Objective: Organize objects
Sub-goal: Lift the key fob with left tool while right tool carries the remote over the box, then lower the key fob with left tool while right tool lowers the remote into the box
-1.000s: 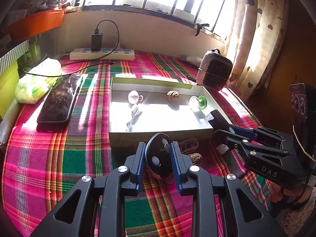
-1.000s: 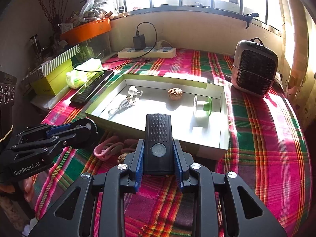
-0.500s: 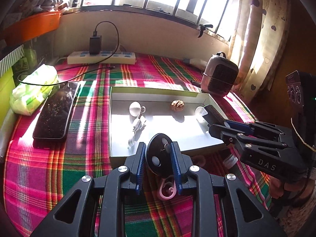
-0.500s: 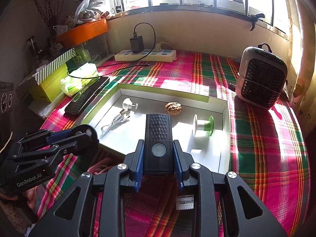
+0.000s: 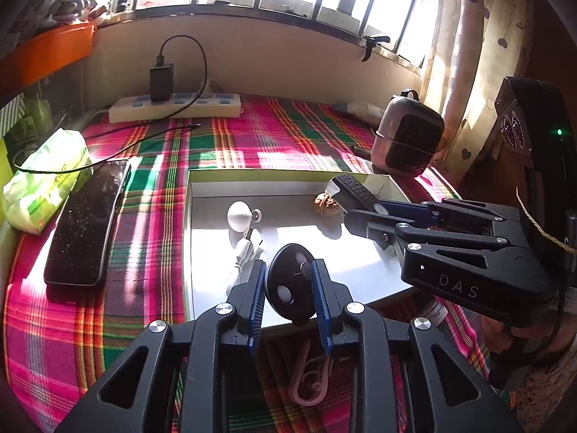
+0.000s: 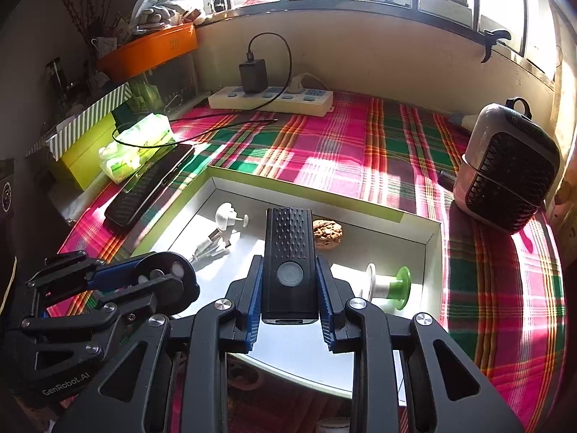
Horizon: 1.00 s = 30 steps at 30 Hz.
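Note:
A shallow white box with a green rim [image 5: 187, 223] [image 6: 306, 187] lies on the plaid cloth. In it are a walnut [image 5: 326, 205] [image 6: 327, 234], a white knob with cable [image 5: 241, 216] [image 6: 226, 216] and a green-ended spool [image 6: 387, 285]. My left gripper [image 5: 288, 290] [image 6: 158, 278] is shut on a black round disc [image 5: 288, 285], held over the box's near left part. My right gripper [image 6: 290, 288] [image 5: 364, 200] is shut on a black rectangular light [image 6: 288, 263] above the box's near middle.
A pink clip [image 5: 312, 379] lies on the cloth before the box. A black remote [image 5: 88, 223], a green tissue pack [image 5: 43, 176], a power strip [image 5: 173, 106] and a small heater [image 6: 508, 184] surround the box. A small bottle [image 6: 333, 425] lies at the near edge.
Both grippers have moved forward and up with their objects, from in front of the box's near wall to above its inside.

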Each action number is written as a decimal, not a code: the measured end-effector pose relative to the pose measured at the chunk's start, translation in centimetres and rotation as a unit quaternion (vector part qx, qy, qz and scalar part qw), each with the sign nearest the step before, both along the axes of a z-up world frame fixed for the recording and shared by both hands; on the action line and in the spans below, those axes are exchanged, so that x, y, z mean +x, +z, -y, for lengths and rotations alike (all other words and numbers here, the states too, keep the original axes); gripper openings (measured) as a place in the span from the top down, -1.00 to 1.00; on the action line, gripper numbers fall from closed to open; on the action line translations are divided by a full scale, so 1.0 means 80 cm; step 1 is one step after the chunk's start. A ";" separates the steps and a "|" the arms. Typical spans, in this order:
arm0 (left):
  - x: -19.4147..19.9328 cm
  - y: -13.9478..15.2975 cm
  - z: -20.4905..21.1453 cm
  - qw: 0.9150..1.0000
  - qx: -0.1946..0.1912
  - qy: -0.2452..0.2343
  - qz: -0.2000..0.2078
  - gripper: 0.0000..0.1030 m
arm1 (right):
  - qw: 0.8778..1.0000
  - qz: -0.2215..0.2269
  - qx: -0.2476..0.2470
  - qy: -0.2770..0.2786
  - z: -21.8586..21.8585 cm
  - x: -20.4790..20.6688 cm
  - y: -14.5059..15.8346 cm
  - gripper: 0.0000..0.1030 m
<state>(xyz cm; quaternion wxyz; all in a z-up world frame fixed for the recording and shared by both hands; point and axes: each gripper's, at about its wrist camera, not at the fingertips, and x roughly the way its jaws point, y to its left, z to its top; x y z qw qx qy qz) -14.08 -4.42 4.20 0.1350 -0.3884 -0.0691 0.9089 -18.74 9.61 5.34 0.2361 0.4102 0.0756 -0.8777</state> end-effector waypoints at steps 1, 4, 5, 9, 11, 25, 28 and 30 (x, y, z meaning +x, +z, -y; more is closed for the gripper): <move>-0.003 -0.001 0.000 1.000 0.001 0.000 0.002 0.55 | 1.000 0.002 0.001 0.001 0.002 -0.004 -0.001 0.45; -0.009 -0.006 -0.001 1.000 -0.002 0.002 0.007 0.55 | 1.000 0.005 0.003 0.006 0.007 -0.013 -0.004 0.45; -0.011 -0.007 -0.002 1.000 -0.001 0.001 0.010 0.55 | 1.000 0.007 0.005 0.008 0.009 -0.016 -0.005 0.45; -0.019 -0.011 -0.002 1.000 -0.003 0.002 0.015 0.55 | 1.000 0.016 0.010 0.014 0.012 -0.028 -0.013 0.45; -0.024 -0.014 -0.001 1.000 -0.007 0.004 0.018 0.55 | 1.000 0.022 0.011 0.015 0.014 -0.035 -0.017 0.45; -0.037 -0.029 -0.003 0.999 -0.026 0.006 0.030 0.55 | 0.999 0.037 0.011 0.027 0.027 -0.060 -0.032 0.45; -0.039 -0.030 -0.004 0.999 -0.038 0.007 0.032 0.55 | 0.999 0.041 0.011 0.033 0.032 -0.062 -0.036 0.45; -0.039 -0.031 -0.006 0.998 -0.050 0.005 0.029 0.55 | 0.998 0.044 0.014 0.038 0.036 -0.063 -0.038 0.45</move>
